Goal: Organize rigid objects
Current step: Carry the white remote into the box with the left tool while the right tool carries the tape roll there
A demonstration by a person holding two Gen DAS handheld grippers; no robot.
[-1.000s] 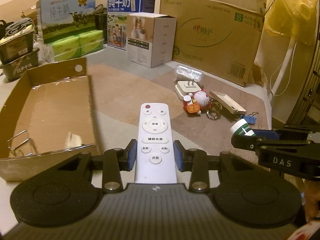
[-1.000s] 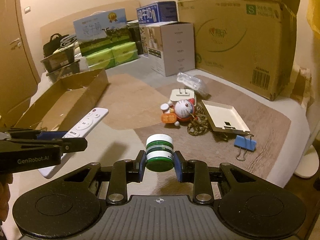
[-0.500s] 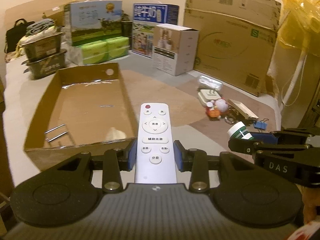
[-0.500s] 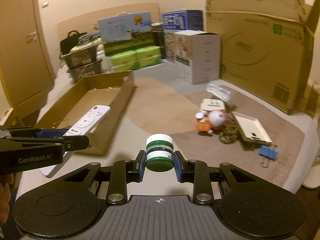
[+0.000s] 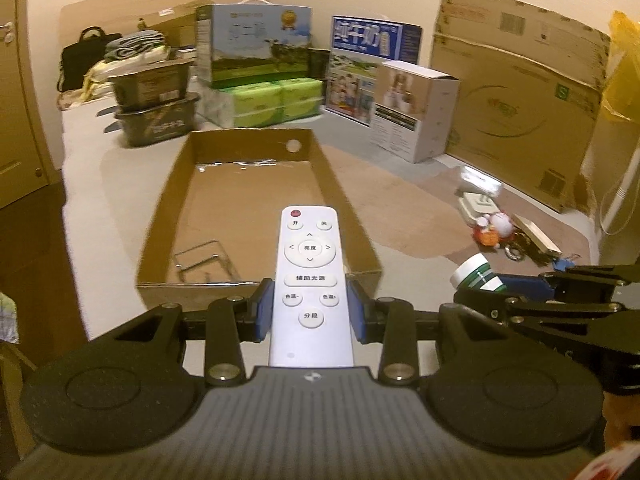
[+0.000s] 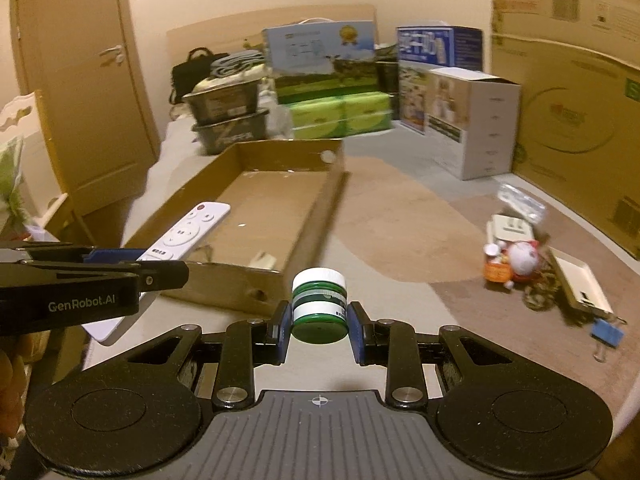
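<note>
My left gripper is shut on a white remote control, held over the near end of a shallow open cardboard box. The right gripper is shut on a small green and white jar, just in front of the box's near right corner. Each gripper shows in the other's view: the right one with its jar at the right edge, the left one with the remote at the left. A metal wire piece lies inside the box.
A heap of small things lies on the brown mat at right: a round cat toy, a white plug, a flat white tray, a blue binder clip. Cartons and a big cardboard box line the back. A door stands left.
Both grippers have swung left, away from the heap of small things and towards the cardboard box, which now sits ahead of them. Remote and jar stay gripped.
</note>
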